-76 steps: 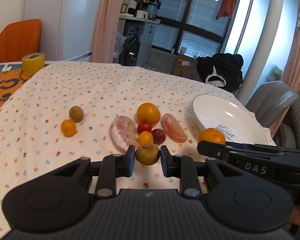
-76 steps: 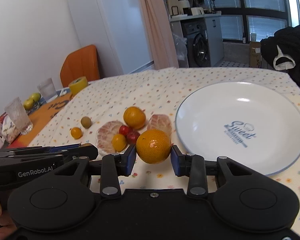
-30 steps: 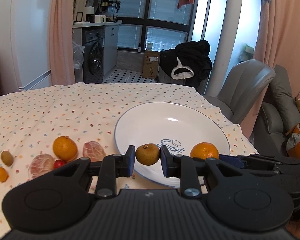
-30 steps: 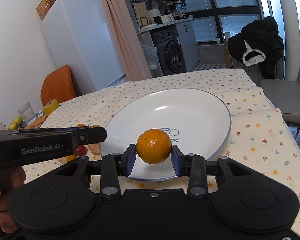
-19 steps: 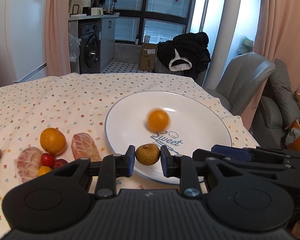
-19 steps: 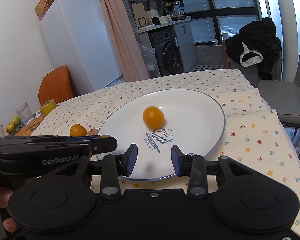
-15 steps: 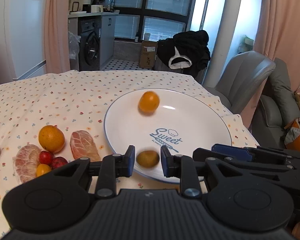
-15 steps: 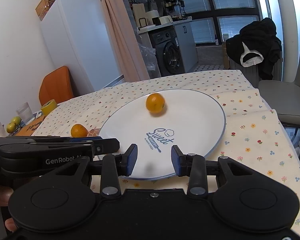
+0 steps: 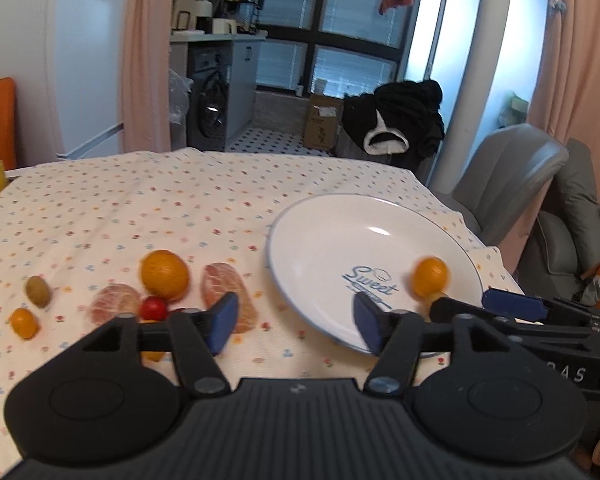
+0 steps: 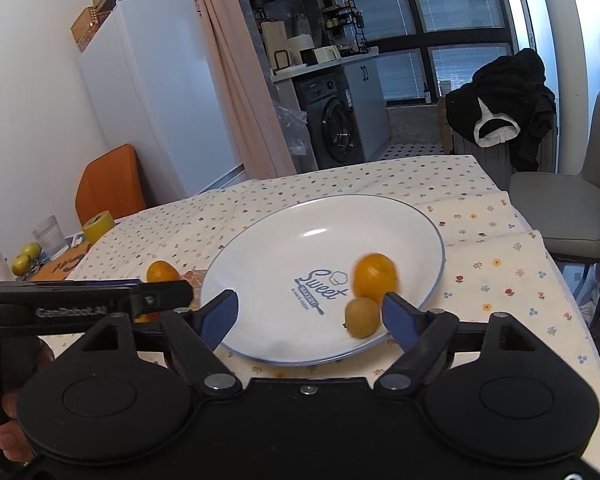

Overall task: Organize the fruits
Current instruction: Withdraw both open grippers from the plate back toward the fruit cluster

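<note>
Both grippers, left [image 9: 294, 322] and right [image 10: 312, 316], gape empty; small orange [image 10: 375, 278] and brown pear [image 10: 362, 317] sit near the round white plate's [image 10: 260, 248] right rim

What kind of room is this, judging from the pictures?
Most likely a home dining area next to a kitchen or laundry corner: a table with a floral tablecloth, a white fridge, and a washing machine under a counter.

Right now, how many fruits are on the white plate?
2: an orange near the plate's right rim, and a small brown fruit touching it in front. None seems hidden.
</note>
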`<state>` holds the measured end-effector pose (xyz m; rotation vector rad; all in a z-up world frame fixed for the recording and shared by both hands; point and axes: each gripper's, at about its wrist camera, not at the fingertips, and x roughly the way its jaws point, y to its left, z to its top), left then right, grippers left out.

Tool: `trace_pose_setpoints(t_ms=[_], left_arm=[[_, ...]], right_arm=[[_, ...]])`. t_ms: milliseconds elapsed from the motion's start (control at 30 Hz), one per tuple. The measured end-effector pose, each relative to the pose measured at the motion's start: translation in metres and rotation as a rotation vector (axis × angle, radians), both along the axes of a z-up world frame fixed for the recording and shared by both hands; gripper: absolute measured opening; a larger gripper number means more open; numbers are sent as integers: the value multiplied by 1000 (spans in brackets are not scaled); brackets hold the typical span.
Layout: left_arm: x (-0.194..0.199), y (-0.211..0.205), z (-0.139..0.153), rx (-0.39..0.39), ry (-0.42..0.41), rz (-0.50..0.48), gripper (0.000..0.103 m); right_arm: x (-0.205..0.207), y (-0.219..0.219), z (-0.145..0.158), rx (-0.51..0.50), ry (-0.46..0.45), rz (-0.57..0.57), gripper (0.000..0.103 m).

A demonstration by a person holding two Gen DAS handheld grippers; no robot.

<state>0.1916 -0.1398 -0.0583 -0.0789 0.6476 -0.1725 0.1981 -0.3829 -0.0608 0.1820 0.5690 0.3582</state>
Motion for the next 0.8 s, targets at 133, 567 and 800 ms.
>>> trace_pose_setpoints(t_ms=[133,567,800], left_arm=[[-10,14,4,-2,-27,54,85],[-33,54,10,-2,-36,124,93],[-48,73,12,-15,-40,148,93]], right_arm=[[-4,5,2,1,-8,18,89],[-14,26,9,1,-23,60,90],[-21,43,14,-4,-27,98,91]])
